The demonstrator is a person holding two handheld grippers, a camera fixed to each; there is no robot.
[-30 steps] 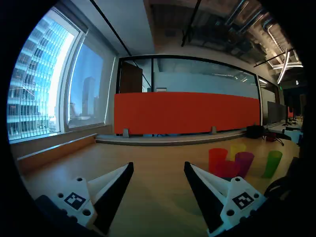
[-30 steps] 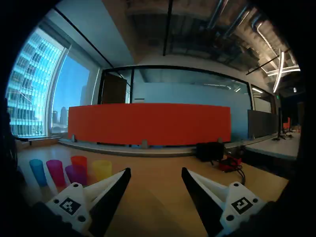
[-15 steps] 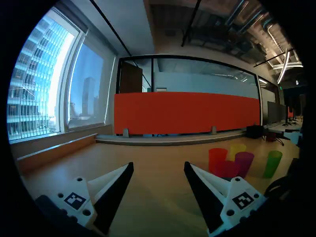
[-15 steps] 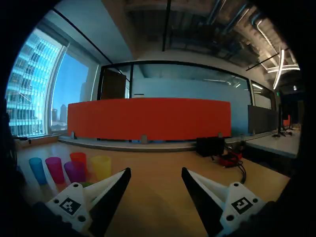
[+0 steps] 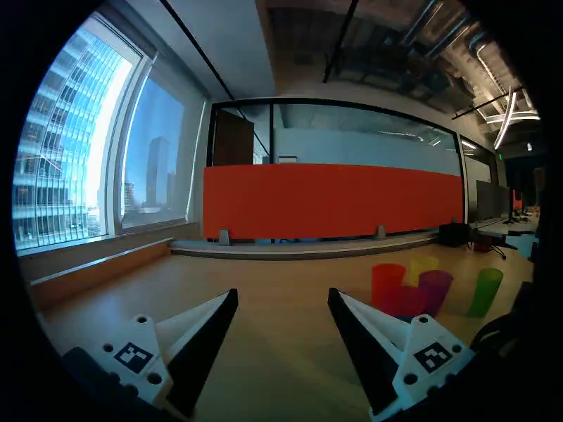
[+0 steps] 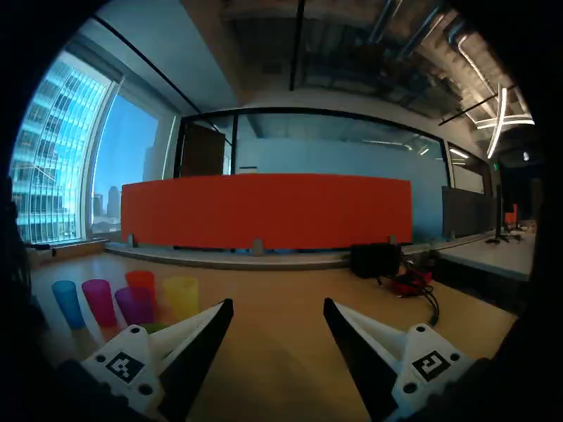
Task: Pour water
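Several translucent plastic cups stand in a cluster on the wooden table. In the left gripper view they sit to the right: a red cup (image 5: 386,283), a yellow cup (image 5: 423,264), a purple cup (image 5: 435,290) and a green cup (image 5: 486,290). My left gripper (image 5: 281,306) is open and holds nothing. In the right gripper view the cups sit low on the left: a blue cup (image 6: 68,303), a pink cup (image 6: 98,301), a red cup (image 6: 141,280), a purple cup (image 6: 134,304) and a yellow cup (image 6: 181,296). My right gripper (image 6: 278,313) is open and holds nothing.
A long orange divider panel (image 6: 267,211) runs along the table's far edge. A black box (image 6: 375,261) with red and black cables (image 6: 412,286) lies at the right. Large windows (image 5: 70,162) line the left side.
The right gripper view tilted down slightly, so the cups and divider sit a little higher in it. The left gripper has stayed still.
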